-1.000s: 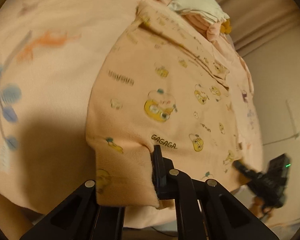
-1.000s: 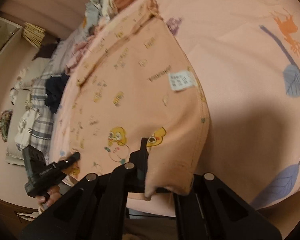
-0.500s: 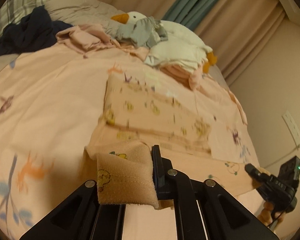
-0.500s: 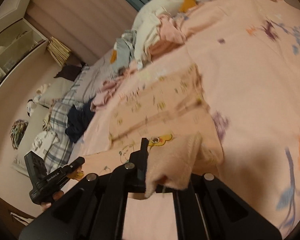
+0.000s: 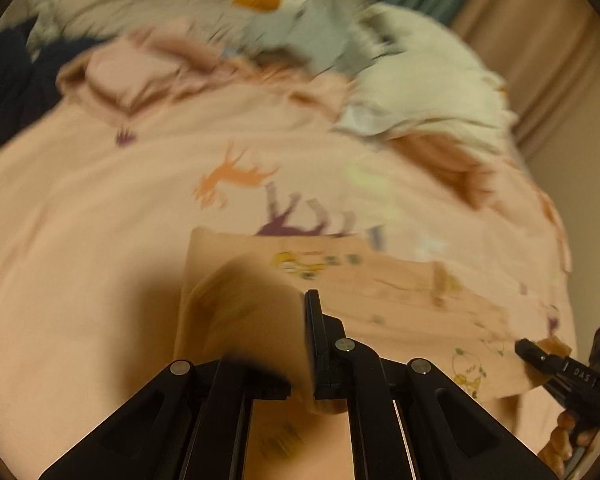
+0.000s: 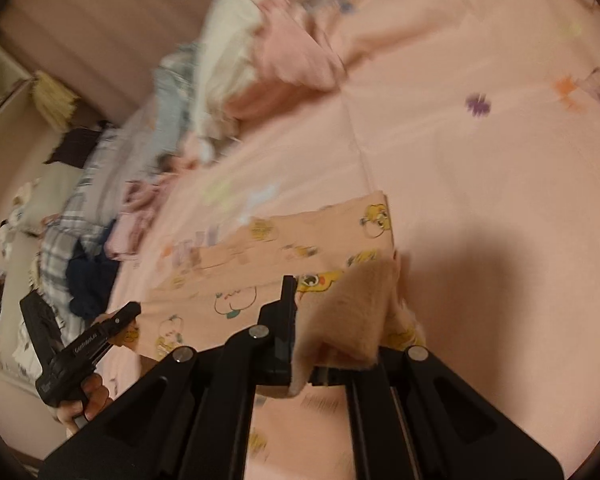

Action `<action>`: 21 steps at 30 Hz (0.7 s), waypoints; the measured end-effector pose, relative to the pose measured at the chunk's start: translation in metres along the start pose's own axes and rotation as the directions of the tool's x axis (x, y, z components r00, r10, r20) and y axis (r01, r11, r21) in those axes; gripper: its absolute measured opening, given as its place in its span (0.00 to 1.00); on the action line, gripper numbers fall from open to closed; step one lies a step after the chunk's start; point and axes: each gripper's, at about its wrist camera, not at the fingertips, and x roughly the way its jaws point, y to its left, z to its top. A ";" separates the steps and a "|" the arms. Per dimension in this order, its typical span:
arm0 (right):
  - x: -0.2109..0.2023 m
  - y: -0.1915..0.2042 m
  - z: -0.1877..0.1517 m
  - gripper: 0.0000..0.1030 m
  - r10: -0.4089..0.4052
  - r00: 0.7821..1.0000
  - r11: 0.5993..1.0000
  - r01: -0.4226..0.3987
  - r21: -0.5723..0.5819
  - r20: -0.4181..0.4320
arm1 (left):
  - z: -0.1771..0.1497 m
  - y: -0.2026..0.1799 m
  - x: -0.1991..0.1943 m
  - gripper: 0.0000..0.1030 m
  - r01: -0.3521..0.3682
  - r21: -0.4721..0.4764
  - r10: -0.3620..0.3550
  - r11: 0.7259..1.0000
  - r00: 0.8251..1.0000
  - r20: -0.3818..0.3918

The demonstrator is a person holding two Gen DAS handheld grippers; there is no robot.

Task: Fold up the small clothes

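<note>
Since a second ago the peach garment went from spread flat to folded over itself on the bedsheet. Left gripper fingers pinch its left corner; right gripper fingers pinch its right corner. Laundry pile behind. Frames blurred.

Open pink bedsheet beyond the folded garment; farther off, a barrier of heaped clothes.

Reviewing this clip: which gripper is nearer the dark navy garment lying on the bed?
Left. The left gripper holds the printed garment on the side toward the navy garment; the right gripper holds the opposite corner.
</note>
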 end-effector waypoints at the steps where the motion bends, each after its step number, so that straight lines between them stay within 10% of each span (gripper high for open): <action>1: 0.009 -0.003 0.002 0.04 -0.016 1.000 1.000 0.016 0.004 -0.015 | -0.002 0.007 0.012 0.05 -0.027 -0.014 0.027 1.000 0.999 -0.020; 8: 0.011 -0.021 0.012 0.06 0.055 0.996 0.998 -0.052 0.036 -0.073 | 0.006 0.027 -0.009 0.07 0.049 -0.070 -0.052 0.996 0.998 -0.038; 13: -0.049 -0.001 0.012 0.12 -0.063 0.996 0.991 0.069 -0.114 0.058 | 0.005 0.029 -0.073 0.07 0.075 0.007 -0.075 0.997 0.996 0.054; 21: -0.015 0.007 -0.044 0.10 -0.039 0.988 0.984 0.013 -0.175 -0.149 | -0.045 -0.001 -0.022 0.07 0.189 0.055 -0.170 0.980 0.955 -0.243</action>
